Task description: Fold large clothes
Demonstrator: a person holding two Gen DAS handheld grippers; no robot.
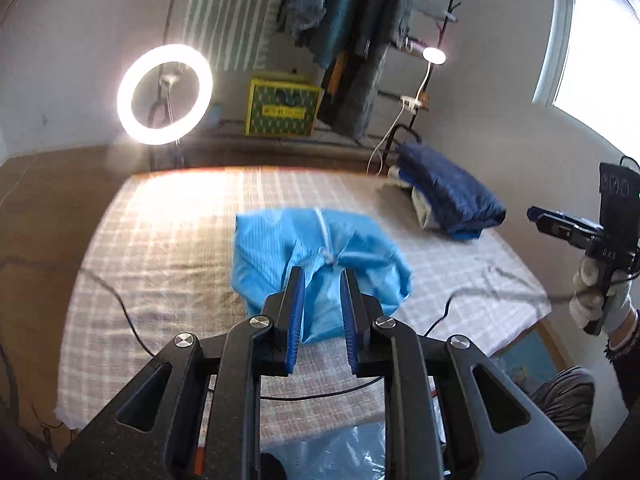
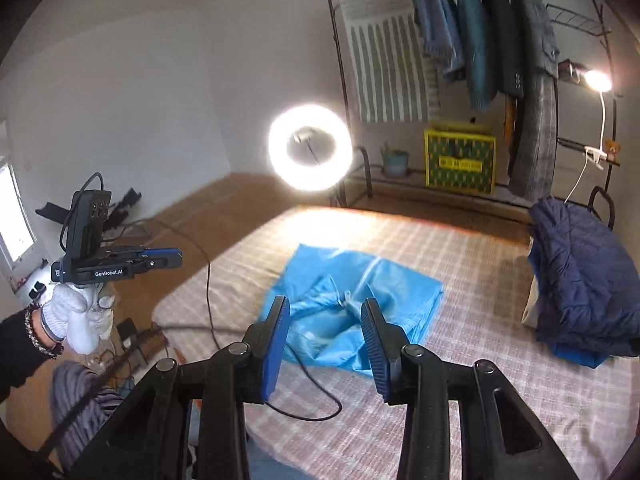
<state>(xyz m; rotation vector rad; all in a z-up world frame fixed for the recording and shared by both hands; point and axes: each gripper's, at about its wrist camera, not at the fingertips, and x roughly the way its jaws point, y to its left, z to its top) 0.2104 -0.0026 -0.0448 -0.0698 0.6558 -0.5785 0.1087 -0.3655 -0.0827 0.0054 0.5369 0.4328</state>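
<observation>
A light blue garment [image 1: 272, 248] lies folded into a rumpled bundle in the middle of the checked bed cover [image 1: 160, 240], a white zip running down its top. My left gripper [image 1: 322, 278] hovers above its near edge, jaws a small way apart with nothing pinched between them. In the right wrist view the same garment [image 2: 400, 292] lies below and beyond my right gripper [image 2: 326, 304], which stands open and empty. Each gripper shows in the other's view, held by a white-gloved hand off the bed's side: the right gripper [image 1: 538, 216] and the left gripper [image 2: 176, 258].
A stack of folded dark blue clothes [image 2: 580, 280] sits at the bed's far right corner. A black cable [image 2: 316, 384] loops over the near bed cover. Behind the bed are a lit ring light [image 1: 164, 94], a yellow box [image 1: 282, 108] and a rack of hanging clothes [image 1: 340, 20].
</observation>
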